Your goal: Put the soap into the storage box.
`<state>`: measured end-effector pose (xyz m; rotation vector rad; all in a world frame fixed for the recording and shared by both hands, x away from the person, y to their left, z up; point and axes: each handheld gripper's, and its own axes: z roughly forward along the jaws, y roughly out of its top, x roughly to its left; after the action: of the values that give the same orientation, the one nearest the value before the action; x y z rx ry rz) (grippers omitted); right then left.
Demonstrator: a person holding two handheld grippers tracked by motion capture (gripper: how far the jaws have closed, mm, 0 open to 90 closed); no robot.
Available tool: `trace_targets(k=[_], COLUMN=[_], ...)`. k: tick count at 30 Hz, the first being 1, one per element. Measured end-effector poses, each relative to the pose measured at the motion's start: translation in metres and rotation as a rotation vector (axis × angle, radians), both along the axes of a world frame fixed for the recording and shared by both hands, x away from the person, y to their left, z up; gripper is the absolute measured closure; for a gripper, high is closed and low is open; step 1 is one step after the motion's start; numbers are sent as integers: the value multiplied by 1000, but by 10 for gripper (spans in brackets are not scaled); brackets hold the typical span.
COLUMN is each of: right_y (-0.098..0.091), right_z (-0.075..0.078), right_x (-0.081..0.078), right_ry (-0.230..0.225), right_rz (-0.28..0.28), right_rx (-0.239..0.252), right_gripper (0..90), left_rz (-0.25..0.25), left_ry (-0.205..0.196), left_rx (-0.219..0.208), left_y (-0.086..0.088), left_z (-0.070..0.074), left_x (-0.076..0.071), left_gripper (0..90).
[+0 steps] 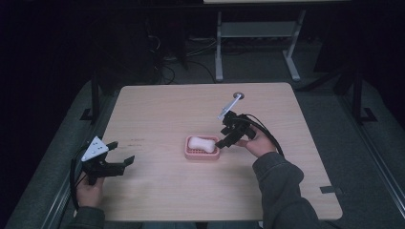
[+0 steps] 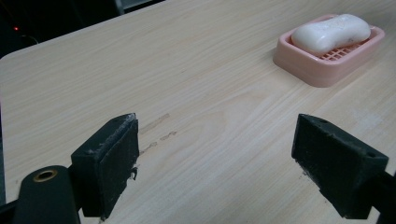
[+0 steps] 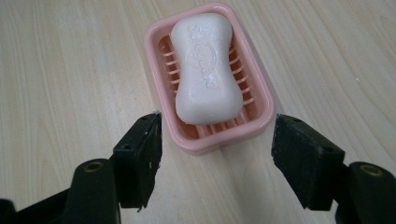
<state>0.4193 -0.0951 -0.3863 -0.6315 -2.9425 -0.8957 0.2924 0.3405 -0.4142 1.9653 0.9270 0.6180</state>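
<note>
A white soap bar (image 1: 201,143) (image 3: 206,70) (image 2: 330,32) lies in a pink slatted soap dish (image 1: 192,153) (image 3: 261,102) (image 2: 322,69) at the middle of the wooden table. My right gripper (image 1: 224,141) (image 3: 217,140) is open just right of the dish, its jaws straddling the dish's near end without touching it. My left gripper (image 1: 122,153) (image 2: 215,158) is open near the table's left edge, well apart from the dish, with nothing between its jaws.
The light wooden table (image 1: 157,109) has faint marks (image 2: 156,126) ahead of the left gripper. A small round grommet (image 1: 239,95) sits near the far edge. Desk legs (image 1: 218,47) and cables stand on the dark floor behind.
</note>
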Motion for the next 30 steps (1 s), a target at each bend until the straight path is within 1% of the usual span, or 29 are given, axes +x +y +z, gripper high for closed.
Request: trace_targets(k=[4, 6, 7, 10, 12, 13, 18, 20, 21, 23, 30], right_y=[-5, -8, -9, -16, -18, -19, -24, -26, -27, -31, -44], right_z=[2, 2, 2, 1, 0, 0, 1, 1, 0, -2, -9], right_x=[-3, -5, -6, -9, -10, -11, -12, -14, -15, -16, -22], right_ry=[-1, -18, -11, -12, -7, -12, -4, -9, -19, -8, -1], right_rz=[-5, -5, -13, -27, -27, -25, -33, -35, -35, -42, -59], right_rx=[4, 11, 17, 19, 19, 14, 24, 24, 25, 28, 37], right_gripper=[327, 327, 327, 325, 323, 322, 318, 317, 317, 314, 313], left_rz=[0, 0, -1, 0, 1, 1, 0, 0, 0, 0, -2], left_ry=[0, 0, 0, 1, 1, 3, 1, 1, 1, 1, -2], left_rx=[1, 0, 2, 1, 2, 1, 2, 2, 2, 1, 4], left_y=[0, 0, 0, -1, -1, 0, 0, 0, 0, 0, -1], left_z=[0, 0, 0, 0, 0, 0, 0, 0, 0, 0, -1], left_x=[0, 0, 0, 0, 0, 0, 0, 0, 0, 0, 0], left_gripper=[145, 145, 145, 145, 145, 145, 145, 145, 145, 145, 145])
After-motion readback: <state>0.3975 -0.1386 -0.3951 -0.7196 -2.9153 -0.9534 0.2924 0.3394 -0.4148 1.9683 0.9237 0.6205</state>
